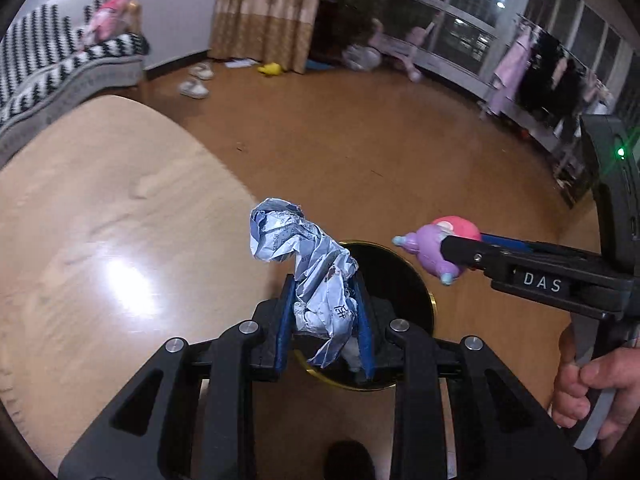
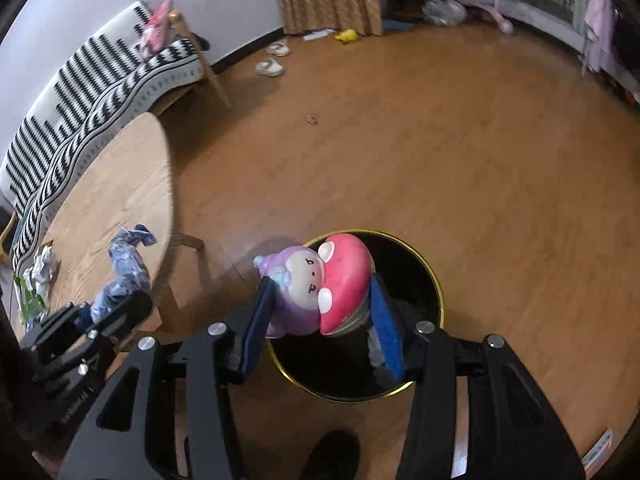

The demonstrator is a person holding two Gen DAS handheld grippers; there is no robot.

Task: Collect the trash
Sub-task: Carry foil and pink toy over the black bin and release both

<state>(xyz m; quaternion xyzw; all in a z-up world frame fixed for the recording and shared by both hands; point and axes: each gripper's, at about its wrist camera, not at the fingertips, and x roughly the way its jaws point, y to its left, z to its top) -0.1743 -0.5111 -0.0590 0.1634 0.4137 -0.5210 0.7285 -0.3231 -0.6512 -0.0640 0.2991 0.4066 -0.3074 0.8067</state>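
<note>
My left gripper (image 1: 325, 304) is shut on a crumpled blue-and-white wrapper (image 1: 308, 268) and holds it over the black, gold-rimmed trash bin (image 1: 404, 276) on the floor. The wrapper also shows in the right wrist view (image 2: 124, 268), held by the left gripper (image 2: 112, 312). My right gripper (image 2: 320, 300) is shut on a purple-and-pink mushroom-cap toy figure (image 2: 316, 284) above the bin's rim (image 2: 432, 276). In the left wrist view the toy (image 1: 436, 248) hangs at the right gripper's tip (image 1: 460, 256), to the right of the bin.
A light wooden table (image 1: 100, 220) lies to the left, with more crumpled paper (image 2: 42, 266) on it. A striped sofa (image 2: 92, 76) stands behind it. Slippers (image 2: 272, 66) and a yellow object (image 2: 347, 35) lie on the wooden floor; clothes hang by the window (image 1: 540, 64).
</note>
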